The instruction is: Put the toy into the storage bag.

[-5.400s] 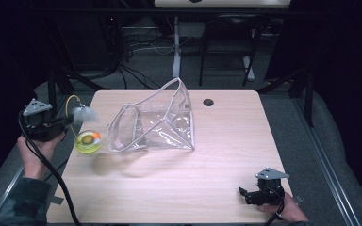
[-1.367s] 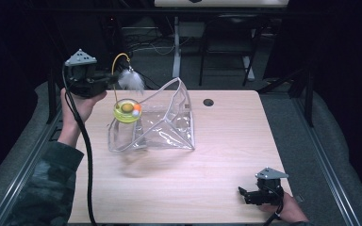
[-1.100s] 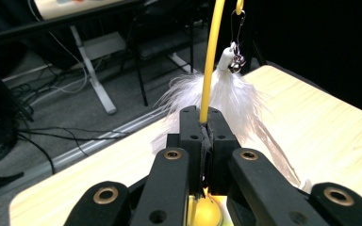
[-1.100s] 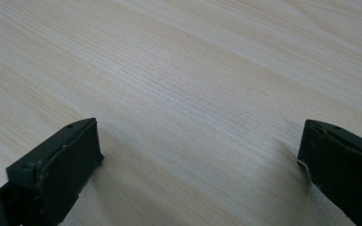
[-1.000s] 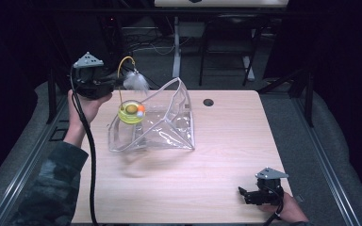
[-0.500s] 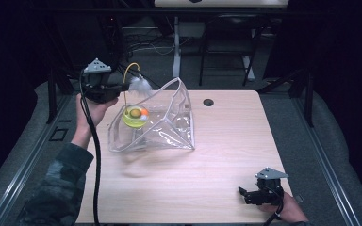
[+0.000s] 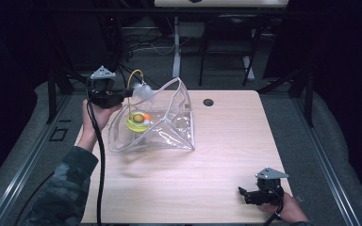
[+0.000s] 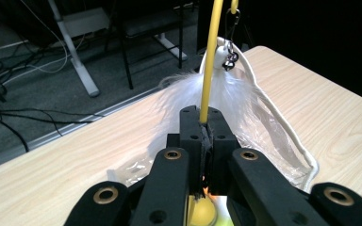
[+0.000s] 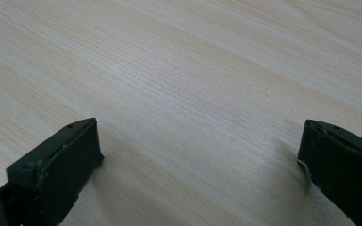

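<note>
A clear plastic pouch (image 7: pixel 169 127) with a white rim lies open on the wooden table (image 7: pixel 226 155). My left gripper (image 7: pixel 122 96) is raised over the pouch's left side, shut on the yellow wire (image 8: pixel 209 56) of a cat toy. White feathers (image 7: pixel 143 91) and a small bell (image 8: pixel 228 57) hang from that wire. The toy's yellow base with an orange ball (image 7: pixel 139 121) hangs at the pouch's mouth. My right gripper (image 7: pixel 245 194) rests low at the table's front right, open, with bare wood (image 9: pixel 193 108) between its jaws.
A dark round hole (image 7: pixel 208 102) sits near the table's far edge. Behind the table are desk legs (image 7: pixel 176 42), cables and chairs on a grey floor. The person's sleeve (image 7: pixel 61 188) comes in at the lower left.
My left gripper has carried the toy up from the table's left edge and rightward to the pouch's mouth. The right gripper has not moved.
</note>
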### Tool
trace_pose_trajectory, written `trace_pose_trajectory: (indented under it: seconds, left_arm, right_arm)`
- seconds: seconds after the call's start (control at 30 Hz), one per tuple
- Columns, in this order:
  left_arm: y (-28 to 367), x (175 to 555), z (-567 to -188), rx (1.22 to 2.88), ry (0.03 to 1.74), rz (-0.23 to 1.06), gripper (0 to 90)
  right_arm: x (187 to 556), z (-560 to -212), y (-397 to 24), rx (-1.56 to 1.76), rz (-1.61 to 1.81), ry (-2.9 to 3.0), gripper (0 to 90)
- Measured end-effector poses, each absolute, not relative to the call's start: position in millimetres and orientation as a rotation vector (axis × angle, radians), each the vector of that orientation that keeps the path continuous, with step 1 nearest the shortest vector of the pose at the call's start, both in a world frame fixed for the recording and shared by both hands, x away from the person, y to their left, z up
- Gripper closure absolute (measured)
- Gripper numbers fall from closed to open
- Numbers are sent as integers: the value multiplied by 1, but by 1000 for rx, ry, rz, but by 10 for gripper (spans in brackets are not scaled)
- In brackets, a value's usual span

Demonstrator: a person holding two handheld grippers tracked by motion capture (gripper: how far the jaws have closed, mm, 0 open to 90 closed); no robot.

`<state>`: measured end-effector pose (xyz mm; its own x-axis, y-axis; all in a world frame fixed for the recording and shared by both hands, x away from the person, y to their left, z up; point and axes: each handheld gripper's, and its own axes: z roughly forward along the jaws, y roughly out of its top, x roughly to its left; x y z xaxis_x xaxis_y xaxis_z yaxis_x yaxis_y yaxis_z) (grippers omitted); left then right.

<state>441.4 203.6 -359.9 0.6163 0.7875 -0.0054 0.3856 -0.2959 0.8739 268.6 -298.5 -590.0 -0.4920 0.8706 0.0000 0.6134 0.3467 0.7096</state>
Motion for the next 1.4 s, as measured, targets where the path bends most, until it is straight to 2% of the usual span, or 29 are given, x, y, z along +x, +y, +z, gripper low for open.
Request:
trace_pose_trajectory:
  seconds: [1.2,1.4]
  left_arm:
    - [168,456,-437,2014,990,468,881]
    - [165,454,-437,2015,987,445,877]
  right_arm:
    - [269,-590,-299,1301,927,2245,0]
    - [269,-590,-299,1300,927,2245,0]
